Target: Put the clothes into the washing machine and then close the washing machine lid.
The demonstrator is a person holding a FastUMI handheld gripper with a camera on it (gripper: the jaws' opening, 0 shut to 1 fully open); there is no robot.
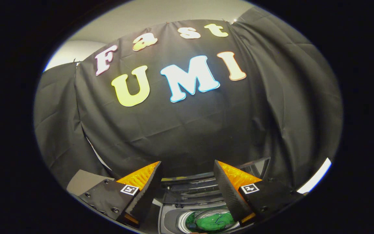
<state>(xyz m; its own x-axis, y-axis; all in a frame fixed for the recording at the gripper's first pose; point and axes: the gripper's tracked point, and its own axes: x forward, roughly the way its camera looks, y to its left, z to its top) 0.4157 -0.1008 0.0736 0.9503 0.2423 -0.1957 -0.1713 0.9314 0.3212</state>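
My gripper [187, 191] is open, its two fingers spread wide with nothing between them, held high above the washing machine [169, 211]. Below and between the fingers I see the machine's round drum opening, and a green garment [211, 222] lies inside the drum. The raised lid [195, 187] stands dark behind the opening, just beyond the fingertips. The right finger [230, 191] covers the drum's right rim.
Black cloth walls close the booth straight ahead and on both sides. A grey flat surface [83, 182] lies left of the left finger. A pale wall shows above the cloth.
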